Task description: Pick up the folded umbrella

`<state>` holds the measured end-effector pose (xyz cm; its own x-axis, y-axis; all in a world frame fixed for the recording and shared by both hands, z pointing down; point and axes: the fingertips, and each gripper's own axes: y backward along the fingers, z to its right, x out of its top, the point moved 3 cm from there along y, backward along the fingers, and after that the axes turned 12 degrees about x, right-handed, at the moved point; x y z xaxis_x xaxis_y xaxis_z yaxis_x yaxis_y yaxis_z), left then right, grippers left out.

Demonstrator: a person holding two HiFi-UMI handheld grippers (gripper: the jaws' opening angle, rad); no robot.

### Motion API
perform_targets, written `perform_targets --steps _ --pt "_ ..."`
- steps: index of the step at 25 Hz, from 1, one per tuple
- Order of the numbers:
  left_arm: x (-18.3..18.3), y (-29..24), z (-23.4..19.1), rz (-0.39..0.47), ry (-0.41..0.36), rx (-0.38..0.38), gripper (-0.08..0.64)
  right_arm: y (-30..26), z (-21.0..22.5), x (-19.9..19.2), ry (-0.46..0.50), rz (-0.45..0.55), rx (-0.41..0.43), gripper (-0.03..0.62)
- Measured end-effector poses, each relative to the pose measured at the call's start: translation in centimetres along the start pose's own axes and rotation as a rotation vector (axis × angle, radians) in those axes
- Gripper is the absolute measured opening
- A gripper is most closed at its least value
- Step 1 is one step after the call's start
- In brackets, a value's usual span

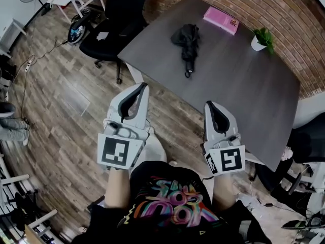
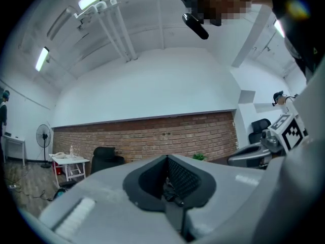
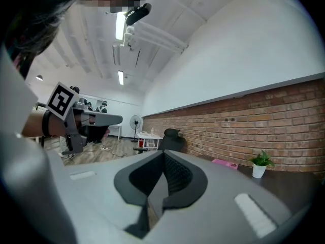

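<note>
The task was judged to be at its very start: nothing had been picked up, and the folded umbrella [image 1: 187,42] was seen lying untouched on the dark table [image 1: 238,85], toward its far side, with its handle end pointed at the near edge. A pink book [image 1: 221,19] was seen beyond it by the brick wall, and a small potted plant [image 1: 262,38] off to its right, both apart from it. Both tools were held short of the table, over the wooden floor and close to the person's body, well apart from the umbrella. The left gripper [image 1: 144,85] was seen with its jaws closed tip against tip, and nothing was gripped between them; only the loop-shaped gap behind the tips was open. The right gripper [image 1: 209,103] was found clenched in the same way, and empty. Nothing was touched by either. The whole of the job was therefore judged to be left: a gripper would have to be carried out over the table, its jaws parted, the umbrella straddled and clamped, and the lift made. Which gripper was meant for the grasp could not be told.
</note>
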<state>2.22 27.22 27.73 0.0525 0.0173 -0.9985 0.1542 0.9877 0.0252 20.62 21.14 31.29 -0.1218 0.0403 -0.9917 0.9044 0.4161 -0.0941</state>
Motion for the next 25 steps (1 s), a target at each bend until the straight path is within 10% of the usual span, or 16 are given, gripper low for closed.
perform_targets --steps 25 --pt "-4.1 -12.6 -13.5 -0.073 0.075 -0.110 0.002 -16.0 3.7 0.5 -0.022 -0.102 -0.167 0.000"
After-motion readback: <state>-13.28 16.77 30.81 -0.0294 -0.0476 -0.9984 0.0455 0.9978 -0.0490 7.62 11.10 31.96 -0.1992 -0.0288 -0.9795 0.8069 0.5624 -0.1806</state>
